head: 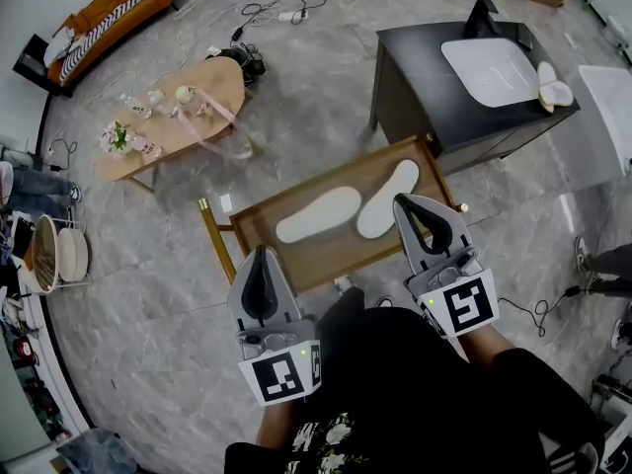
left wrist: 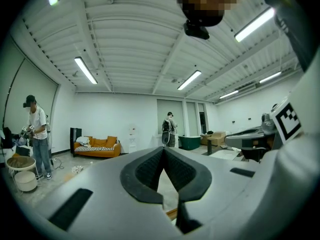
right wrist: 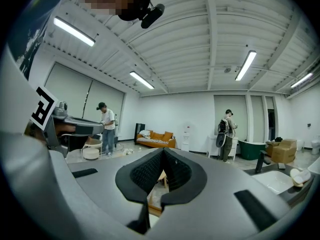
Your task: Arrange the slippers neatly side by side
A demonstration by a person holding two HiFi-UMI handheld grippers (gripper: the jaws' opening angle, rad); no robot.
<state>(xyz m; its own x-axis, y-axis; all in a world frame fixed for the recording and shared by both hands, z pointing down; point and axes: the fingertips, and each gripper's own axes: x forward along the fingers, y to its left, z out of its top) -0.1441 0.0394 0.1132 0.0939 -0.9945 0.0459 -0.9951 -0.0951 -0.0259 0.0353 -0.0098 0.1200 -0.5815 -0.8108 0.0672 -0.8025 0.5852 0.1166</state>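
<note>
On the low wooden surface (head: 259,217) in front of the person lie the 2 white slippers, close together but not parallel. The left slipper (head: 318,214) runs roughly along the surface's length near its middle. The right slipper (head: 388,198) sits toward the right far corner and is turned more steeply, so the pair splays apart at one end.

The left gripper (head: 262,250) hangs short of the near edge, off the near left corner, jaws together with nothing between them. The right gripper (head: 407,203) reaches over the right end, its tip just beside the right slipper, jaws likewise closed and empty. I cannot tell whether it touches the slipper.

From where I stand, the slippers look thin, flat and light, probably soft cloth that would flop if lifted by one end and slide readily on the wood. A pinch on the edge at the heel, or a closed-jaw nudge along the side, seems the safest way to swing the right one parallel to the other
</note>
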